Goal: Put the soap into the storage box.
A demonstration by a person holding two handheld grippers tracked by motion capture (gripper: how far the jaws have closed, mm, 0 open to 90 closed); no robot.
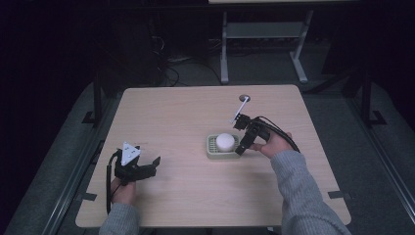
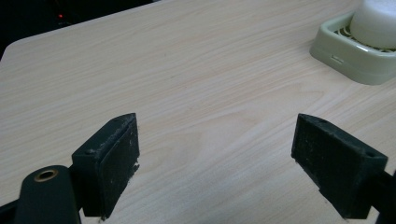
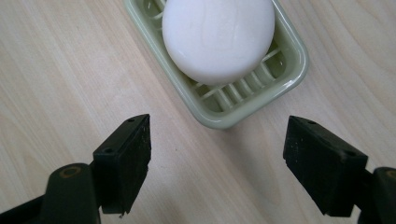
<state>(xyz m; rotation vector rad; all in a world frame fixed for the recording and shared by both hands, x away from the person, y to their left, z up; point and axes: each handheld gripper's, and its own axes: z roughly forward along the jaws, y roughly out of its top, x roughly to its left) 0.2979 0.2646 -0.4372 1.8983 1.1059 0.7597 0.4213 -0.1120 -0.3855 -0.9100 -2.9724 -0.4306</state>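
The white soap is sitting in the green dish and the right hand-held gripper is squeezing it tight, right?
Not quite. The white soap does sit in the green dish, but the right hand-held gripper is not squeezing it. In the right gripper view its jaws stand wide open, short of the dish's near corner, with bare table between them. The soap is untouched.
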